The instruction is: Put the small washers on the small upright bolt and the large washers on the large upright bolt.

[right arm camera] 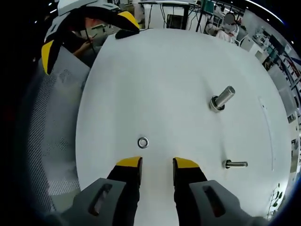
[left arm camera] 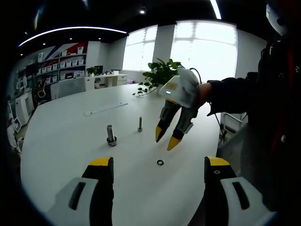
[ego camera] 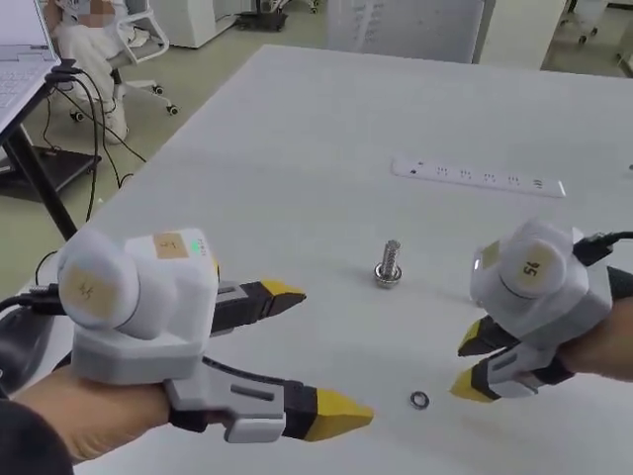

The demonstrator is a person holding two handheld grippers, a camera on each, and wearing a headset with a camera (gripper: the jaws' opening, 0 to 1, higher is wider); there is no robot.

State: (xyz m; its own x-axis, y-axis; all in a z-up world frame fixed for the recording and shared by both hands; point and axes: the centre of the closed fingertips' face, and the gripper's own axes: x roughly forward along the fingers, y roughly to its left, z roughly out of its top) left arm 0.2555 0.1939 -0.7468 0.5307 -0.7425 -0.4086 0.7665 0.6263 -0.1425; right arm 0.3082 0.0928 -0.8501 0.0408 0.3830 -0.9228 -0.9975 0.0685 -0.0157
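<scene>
While left gripper (ego camera: 321,351) and right gripper (right arm camera: 157,162) gape empty, washer (right arm camera: 143,142) (thin, slick, lying flat) likely wants an edge pinch.

Left tongs (ego camera: 331,354): white housing, black jaws, yellow tips.
Right tongs (ego camera: 461,371): same colours, round label "54", black cable (ego camera: 601,238).
Sleeve (left arm camera: 228,94): dark.

Daylight is pouring through the windows (left arm camera: 188,44), blowing them out. Ceiling strips (left arm camera: 70,32) are glowing, the table (ego camera: 297,148) is catching soft light, and fisheye edges are bending.
</scene>
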